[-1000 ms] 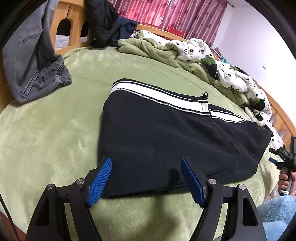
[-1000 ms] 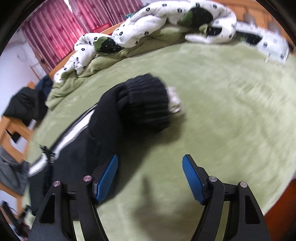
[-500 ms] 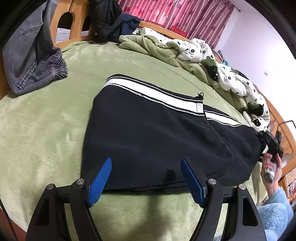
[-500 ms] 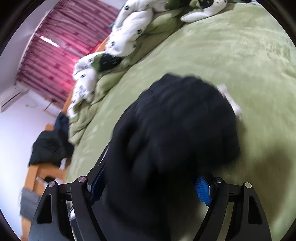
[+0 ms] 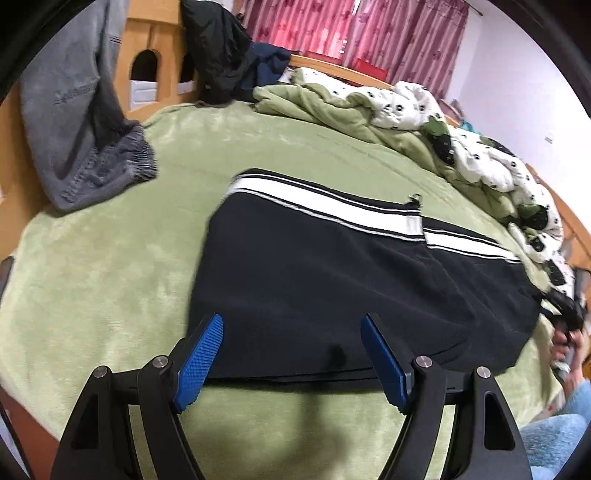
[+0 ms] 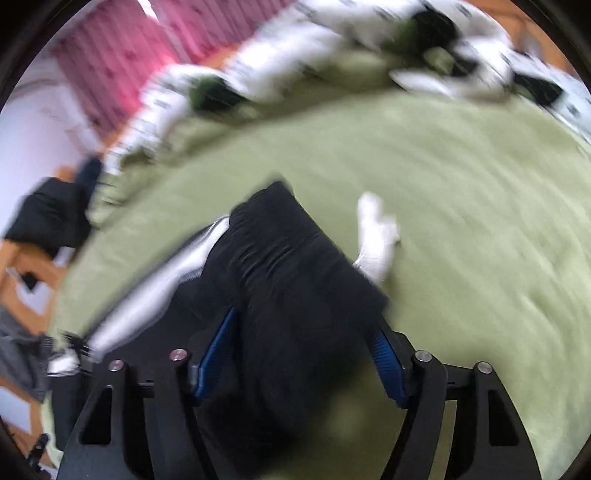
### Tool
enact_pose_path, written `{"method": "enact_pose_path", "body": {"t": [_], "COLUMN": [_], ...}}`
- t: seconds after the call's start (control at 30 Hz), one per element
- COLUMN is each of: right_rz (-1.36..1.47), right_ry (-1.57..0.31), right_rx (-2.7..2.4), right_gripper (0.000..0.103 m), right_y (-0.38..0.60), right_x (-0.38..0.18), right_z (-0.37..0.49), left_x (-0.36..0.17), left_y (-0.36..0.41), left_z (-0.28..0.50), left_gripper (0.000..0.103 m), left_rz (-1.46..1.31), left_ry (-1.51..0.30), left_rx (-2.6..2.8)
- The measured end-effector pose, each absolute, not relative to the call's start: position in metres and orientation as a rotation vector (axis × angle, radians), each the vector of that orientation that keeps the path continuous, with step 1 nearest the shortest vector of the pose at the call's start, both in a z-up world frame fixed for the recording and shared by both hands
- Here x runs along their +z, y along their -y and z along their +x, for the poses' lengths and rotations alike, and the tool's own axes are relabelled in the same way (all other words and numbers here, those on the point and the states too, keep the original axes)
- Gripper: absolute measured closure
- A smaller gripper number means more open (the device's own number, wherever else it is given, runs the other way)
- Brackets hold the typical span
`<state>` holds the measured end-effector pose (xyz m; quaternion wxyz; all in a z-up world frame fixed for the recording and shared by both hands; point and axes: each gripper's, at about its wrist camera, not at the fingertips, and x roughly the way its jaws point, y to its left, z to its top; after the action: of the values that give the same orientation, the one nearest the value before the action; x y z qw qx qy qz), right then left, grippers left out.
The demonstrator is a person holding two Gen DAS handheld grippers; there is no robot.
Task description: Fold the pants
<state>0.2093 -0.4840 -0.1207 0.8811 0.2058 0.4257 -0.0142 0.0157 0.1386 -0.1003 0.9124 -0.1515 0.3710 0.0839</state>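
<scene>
Left gripper (image 5: 291, 363) hangs wide open, tilted down, gripping nothing. Right gripper (image 6: 304, 360) has just been closing, dark cloth bunched between its jaws.

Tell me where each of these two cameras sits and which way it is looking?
Left wrist: sits on the left gripper, looking forward and down over the black pants on the green blanket; its open blue-padded fingers show, and the person's other hand at the right edge.
Right wrist: sits on the right gripper, looking down along the pants' bunched end, which lies between its fingers as they close; blurred.
Both share the pants, the blanket, the flowered quilt and the pink curtains.
</scene>
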Motion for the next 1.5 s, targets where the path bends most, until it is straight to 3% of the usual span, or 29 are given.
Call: {"method": "enact_pose_path", "body": {"t": [0.37, 0.57, 0.73, 0.83, 0.93, 0.97, 1.07, 1.33, 1.5], "right_rz": [0.279, 0.210, 0.114, 0.095, 0.101, 0.095, 0.062, 0.024, -0.005], "right_ry": [-0.796, -0.800, -0.814, -0.818, -0.830, -0.833, -0.820, -0.767, -0.734], "right_rx": [-0.094, 0.035, 0.137, 0.181, 0.189, 0.199, 0.191, 0.224, 0.226], "right_gripper": [0.032, 0.032, 0.032, 0.032, 0.032, 0.032, 0.032, 0.032, 0.032], "right_y": [0.486, 0.424, 0.356, 0.318, 0.297, 0.292, 0.283, 0.287, 0.317], "right_x": [-0.083, -0.057, -0.047, -0.035, -0.019, -0.012, 0.006, 0.020, -0.003], "right_z": [0.136, 0.140, 0.145, 0.146, 0.141, 0.139, 0.129, 0.098, 0.091], "left_x": [-0.128, -0.163, -0.169, -0.171, -0.167, -0.164, -0.135, -0.010, 0.018], "left_y": [-0.190, -0.190, -0.207, -0.218, -0.219, -0.219, -0.209, -0.115, -0.023], "left_z": [0.002, 0.009, 0.007, 0.010, 0.014, 0.015, 0.022, 0.060, 0.084], "left_gripper": [0.028, 0.037, 0.037, 0.048, 0.069, 0.078, 0.085, 0.088, 0.088], "left_rz": [-0.551, -0.641, -0.796, -0.914, -0.913, -0.909, -0.799, -0.407, -0.217], "left_ry": [-0.782, -0.807, -0.767, -0.761, -0.786, -0.785, -0.797, -0.752, -0.764], "left_rx": [0.164, 0.149, 0.113, 0.123, 0.129, 0.121, 0.112, 0.030, -0.051]}}
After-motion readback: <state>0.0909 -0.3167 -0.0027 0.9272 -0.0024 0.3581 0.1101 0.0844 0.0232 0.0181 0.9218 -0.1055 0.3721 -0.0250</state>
